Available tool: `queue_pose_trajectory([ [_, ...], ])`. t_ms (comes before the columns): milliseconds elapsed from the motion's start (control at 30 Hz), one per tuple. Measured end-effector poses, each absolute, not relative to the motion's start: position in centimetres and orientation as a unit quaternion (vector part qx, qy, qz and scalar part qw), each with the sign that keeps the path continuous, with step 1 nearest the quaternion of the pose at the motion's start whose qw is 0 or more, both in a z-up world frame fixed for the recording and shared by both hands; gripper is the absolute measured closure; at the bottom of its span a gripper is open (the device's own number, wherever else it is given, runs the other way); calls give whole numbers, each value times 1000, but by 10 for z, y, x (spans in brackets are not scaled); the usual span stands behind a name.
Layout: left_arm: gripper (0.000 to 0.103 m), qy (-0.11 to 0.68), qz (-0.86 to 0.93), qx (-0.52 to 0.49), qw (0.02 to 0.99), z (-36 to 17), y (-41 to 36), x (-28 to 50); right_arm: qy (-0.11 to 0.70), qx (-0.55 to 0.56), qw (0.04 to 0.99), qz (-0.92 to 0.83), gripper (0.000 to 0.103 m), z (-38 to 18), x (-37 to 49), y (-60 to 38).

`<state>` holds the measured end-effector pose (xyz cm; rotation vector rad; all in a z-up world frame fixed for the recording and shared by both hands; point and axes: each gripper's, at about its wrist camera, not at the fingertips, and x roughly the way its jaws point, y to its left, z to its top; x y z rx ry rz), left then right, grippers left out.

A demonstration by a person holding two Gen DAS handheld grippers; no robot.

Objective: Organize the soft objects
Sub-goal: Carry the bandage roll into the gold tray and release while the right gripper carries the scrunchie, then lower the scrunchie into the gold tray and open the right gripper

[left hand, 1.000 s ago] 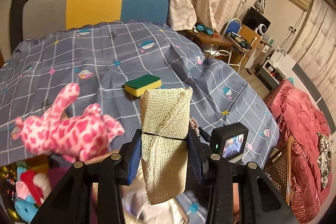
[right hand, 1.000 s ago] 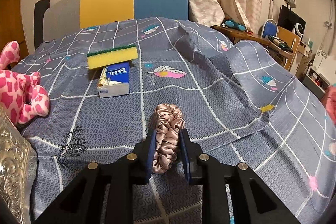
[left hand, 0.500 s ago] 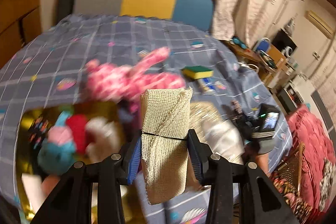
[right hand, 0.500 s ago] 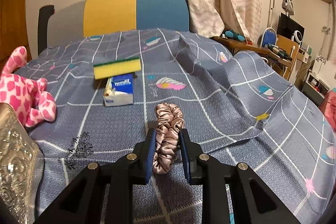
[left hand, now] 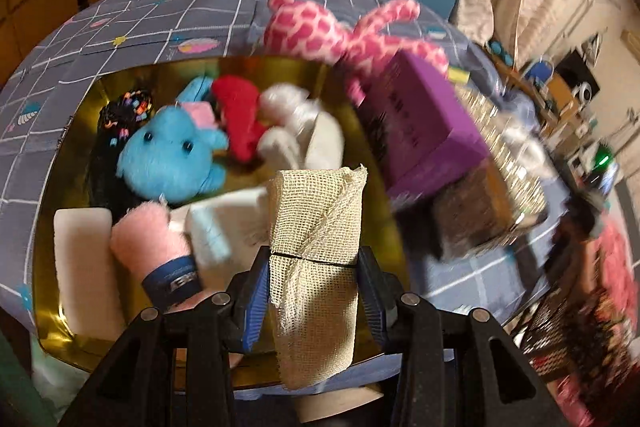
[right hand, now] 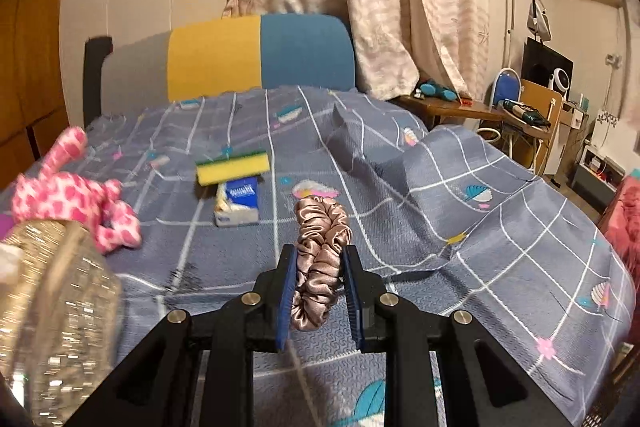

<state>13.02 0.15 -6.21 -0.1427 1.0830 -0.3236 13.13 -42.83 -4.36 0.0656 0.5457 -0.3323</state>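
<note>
My left gripper [left hand: 314, 263] is shut on a folded beige mesh cloth [left hand: 316, 251], held over a gold tray [left hand: 52, 187]. In the tray lie a blue plush toy [left hand: 168, 155], a red plush [left hand: 236, 115], a white plush [left hand: 296, 135], a pink rolled towel [left hand: 154, 247] and a white foam block [left hand: 82, 259]. My right gripper [right hand: 318, 279] is shut on a pinkish-brown satin scrunchie [right hand: 320, 247], held above the blue-grey bedspread [right hand: 460, 227]. A pink spotted plush [right hand: 76, 199] lies on the left; it also shows behind the tray as the pink spotted plush [left hand: 340, 31].
A yellow-green sponge [right hand: 232, 167] and a tissue pack [right hand: 238, 201] lie mid-bed. A purple box [left hand: 420, 123] sits right of the tray beside a glittery silver container [right hand: 52, 303]. A yellow and blue chair back [right hand: 256, 55] stands behind the bed; furniture [right hand: 532, 103] crowds the right.
The left gripper has swung left and down with the mesh cloth, from over the bedspread to over the gold tray. The right gripper has lifted the scrunchie a little off the bed.
</note>
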Motion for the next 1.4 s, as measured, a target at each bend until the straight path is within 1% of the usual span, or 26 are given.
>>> queue_pose_trajectory([
  [200,61,511,-189,18,838,-70,-4,130,227,36,964,-133,80,-6,108,-403],
  [367,61,484,-253,152,824,-70,-31,119,200,29,975,-89,80,22,95,-364],
  [433,60,480,-274,170,816,-72,-37,115,193,23,979,-66,80,32,92,-344],
  [500,58,488,-291,156,808,-74,-36,116,189,18,981,-47,80,39,90,-326],
  [600,44,499,-326,124,794,-78,-32,116,189,13,982,-17,80,46,89,-299],
  [800,44,494,-330,79,801,-73,-13,110,200,7,979,48,80,53,87,-243],
  [1000,44,460,-288,-38,839,-58,37,108,228,2,966,120,80,45,90,-185],
  [1200,44,427,-203,-143,869,-54,86,101,285,1,943,174,80,25,110,-127],
  [1267,44,420,-190,-161,873,-54,96,99,304,-4,934,186,80,18,118,-110],
  [1400,44,410,-170,-159,882,-57,107,92,340,-19,917,208,80,-2,138,-76],
])
